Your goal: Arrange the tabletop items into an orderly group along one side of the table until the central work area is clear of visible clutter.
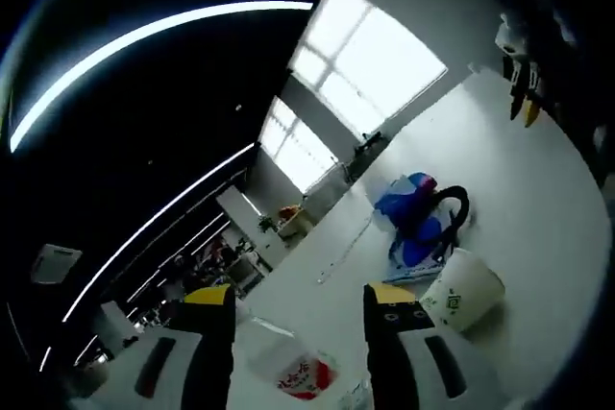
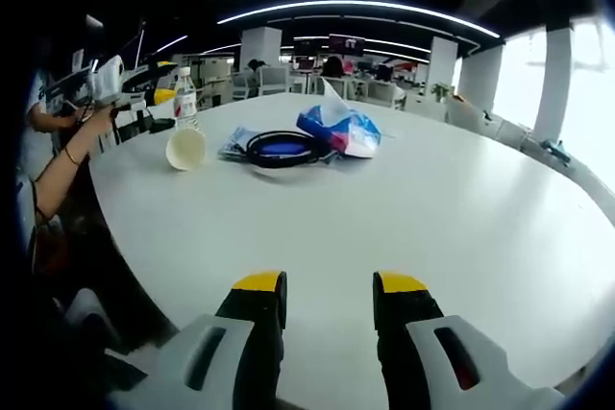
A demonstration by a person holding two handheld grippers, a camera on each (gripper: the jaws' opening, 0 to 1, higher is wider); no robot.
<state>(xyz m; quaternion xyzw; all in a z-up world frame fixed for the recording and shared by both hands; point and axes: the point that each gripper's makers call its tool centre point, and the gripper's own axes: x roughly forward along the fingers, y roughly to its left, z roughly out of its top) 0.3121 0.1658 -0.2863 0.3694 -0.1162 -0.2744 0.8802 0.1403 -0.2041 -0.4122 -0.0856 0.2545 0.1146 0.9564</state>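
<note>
On the round white table (image 2: 404, 218) a clear water bottle (image 2: 185, 98) with a red-and-white label stands near the far left edge. A white paper cup (image 2: 185, 148) lies on its side in front of it. A black loop of cable (image 2: 283, 148) rests on flat blue packets, with a crumpled blue-and-white bag (image 2: 341, 132) beside it. A person's hand holds my left gripper (image 2: 159, 84) just left of the bottle. Its own view shows my left gripper (image 1: 300, 295) open, the bottle (image 1: 303, 376) low between the jaws, the cup (image 1: 461, 295) to the right. My right gripper (image 2: 329, 285) hangs open over the near table edge.
The blue bag (image 1: 413, 204) and black loop (image 1: 454, 206) lie beyond the cup in the left gripper view, and my right gripper (image 1: 524, 103) shows far across the table. Office chairs and desks stand behind the table (image 1: 538, 199). Windows run along one side.
</note>
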